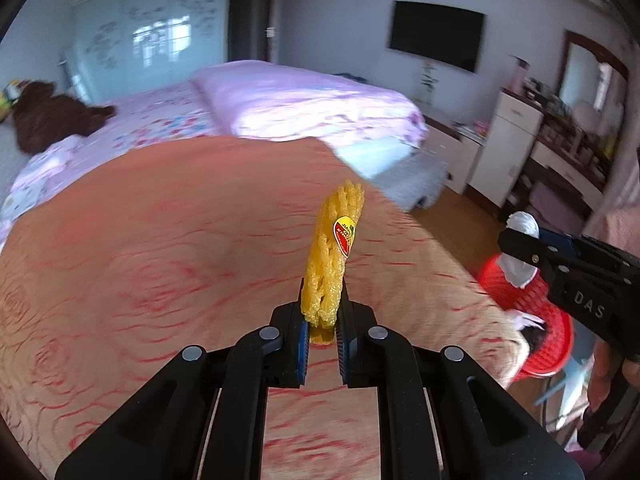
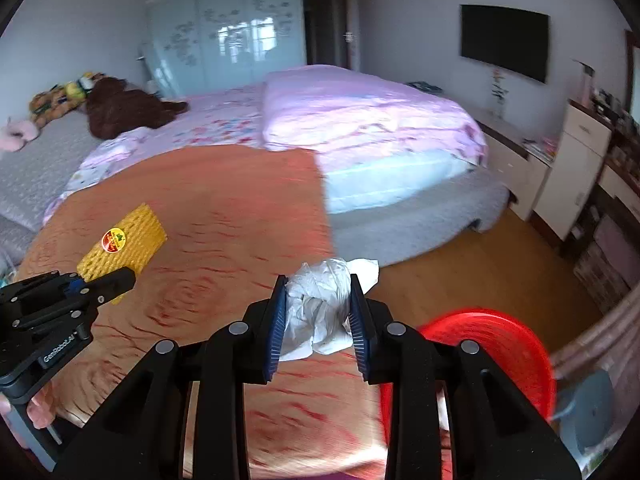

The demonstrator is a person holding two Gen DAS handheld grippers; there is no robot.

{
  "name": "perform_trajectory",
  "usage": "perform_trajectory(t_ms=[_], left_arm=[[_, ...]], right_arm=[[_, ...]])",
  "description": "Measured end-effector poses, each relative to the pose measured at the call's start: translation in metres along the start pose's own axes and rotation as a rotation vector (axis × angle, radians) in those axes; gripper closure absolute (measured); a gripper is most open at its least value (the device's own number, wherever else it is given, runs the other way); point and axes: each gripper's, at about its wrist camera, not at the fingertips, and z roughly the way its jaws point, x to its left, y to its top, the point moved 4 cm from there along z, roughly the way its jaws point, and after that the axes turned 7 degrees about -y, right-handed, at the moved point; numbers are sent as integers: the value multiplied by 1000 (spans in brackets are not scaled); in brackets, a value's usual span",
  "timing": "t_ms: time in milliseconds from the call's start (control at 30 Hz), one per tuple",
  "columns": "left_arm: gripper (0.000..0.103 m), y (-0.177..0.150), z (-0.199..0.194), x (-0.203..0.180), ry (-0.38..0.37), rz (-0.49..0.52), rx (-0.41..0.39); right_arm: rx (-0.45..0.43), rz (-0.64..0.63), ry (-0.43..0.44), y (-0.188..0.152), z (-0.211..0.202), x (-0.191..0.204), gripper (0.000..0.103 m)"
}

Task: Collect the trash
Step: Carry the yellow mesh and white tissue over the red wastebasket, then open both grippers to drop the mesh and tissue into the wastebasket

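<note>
Tissue (image 2: 320,312) in right hand-held gripper (image 2: 319,300)

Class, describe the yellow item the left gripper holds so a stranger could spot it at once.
Start at the orange-red patterned blanket covering the bed's near end. Above it the left gripper pinches a yellow foam fruit net. Unlike the white crumpled tissue nearby, it is meshed and carries a red-and-yellow sticker.
</note>
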Motion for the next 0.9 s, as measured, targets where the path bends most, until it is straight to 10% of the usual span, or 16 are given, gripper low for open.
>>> perform_trajectory(t_ms=[633, 900], left_arm=[[92, -3, 84, -171, -282, 282, 194], [51, -12, 91, -187, -312, 326, 225]], right_arm=[[146, 141, -148, -61, 13, -131, 68], [145, 255, -119, -66, 9, -154, 41]])
